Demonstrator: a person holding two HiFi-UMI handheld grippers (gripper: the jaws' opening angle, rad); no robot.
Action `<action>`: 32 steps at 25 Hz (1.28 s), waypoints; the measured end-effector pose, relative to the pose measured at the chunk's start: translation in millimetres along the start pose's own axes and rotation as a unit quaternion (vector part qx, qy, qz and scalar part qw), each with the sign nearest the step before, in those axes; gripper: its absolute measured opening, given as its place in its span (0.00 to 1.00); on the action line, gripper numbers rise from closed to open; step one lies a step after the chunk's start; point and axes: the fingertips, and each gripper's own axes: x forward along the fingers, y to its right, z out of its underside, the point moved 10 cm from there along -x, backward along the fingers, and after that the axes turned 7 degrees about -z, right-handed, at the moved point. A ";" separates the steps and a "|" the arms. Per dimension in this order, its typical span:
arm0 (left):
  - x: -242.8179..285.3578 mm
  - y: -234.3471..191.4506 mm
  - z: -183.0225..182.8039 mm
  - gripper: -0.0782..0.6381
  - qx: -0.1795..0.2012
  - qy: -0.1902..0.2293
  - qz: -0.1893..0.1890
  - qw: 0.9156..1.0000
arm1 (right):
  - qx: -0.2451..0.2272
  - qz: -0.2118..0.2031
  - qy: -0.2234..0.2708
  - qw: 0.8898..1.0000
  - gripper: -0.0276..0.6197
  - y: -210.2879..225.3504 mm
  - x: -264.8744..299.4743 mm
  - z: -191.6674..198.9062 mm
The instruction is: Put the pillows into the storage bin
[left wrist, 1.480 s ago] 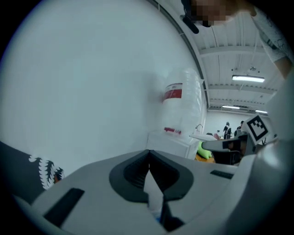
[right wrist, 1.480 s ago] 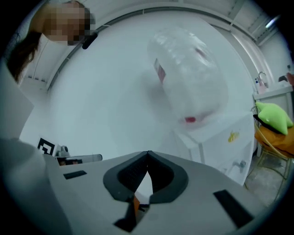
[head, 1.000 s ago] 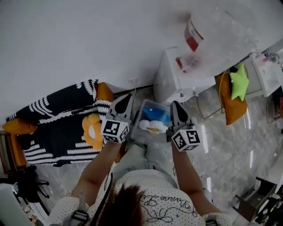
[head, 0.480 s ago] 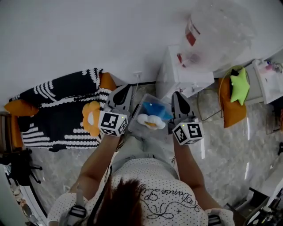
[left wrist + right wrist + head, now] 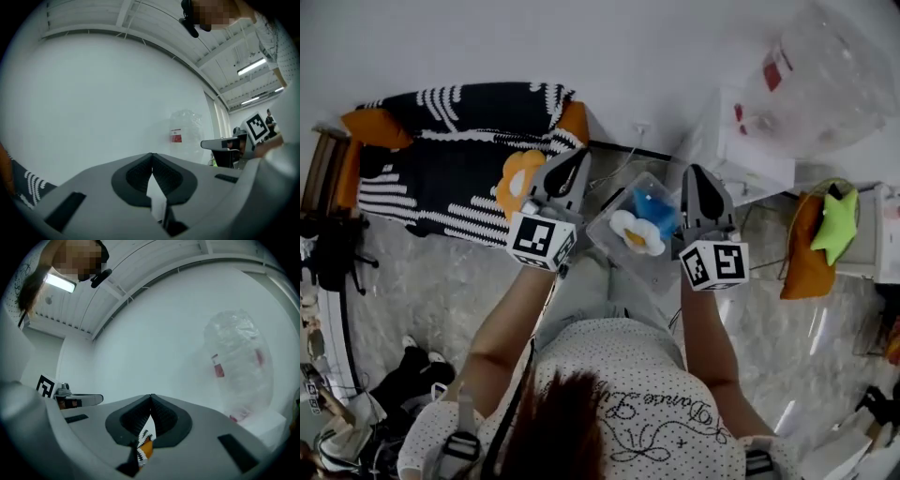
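Sofa (image 5: pixel 441 159) shifted from left edge to upper left since earlier frame; bag (image 5: pixel 825 84) swung to upper right. Bin (image 5: pixel 605 246) kept between grippers, now tilted, at centre. Blue pillow (image 5: pixel 652 208) and white flower pillow (image 5: pixel 637 232) seen inside bin. Bin flanked by left gripper (image 5: pixel 574 164) and right gripper (image 5: pixel 697 180), both clenched on nothing, jaws met. Orange flower pillow (image 5: pixel 517 180) lain on sofa, just beside left gripper. Star pillow (image 5: pixel 839 225) at right edge, well apart. Bin judged carried, pressed from both sides. Even pressure to be kept, bin levelled, then set down near sofa before jaws are opened.
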 end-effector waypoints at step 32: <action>-337.5 -299.9 9.7 0.11 -0.012 -0.031 -0.137 0.990 | 0.064 -0.076 -0.011 0.995 0.06 -370.9 137.4 55.8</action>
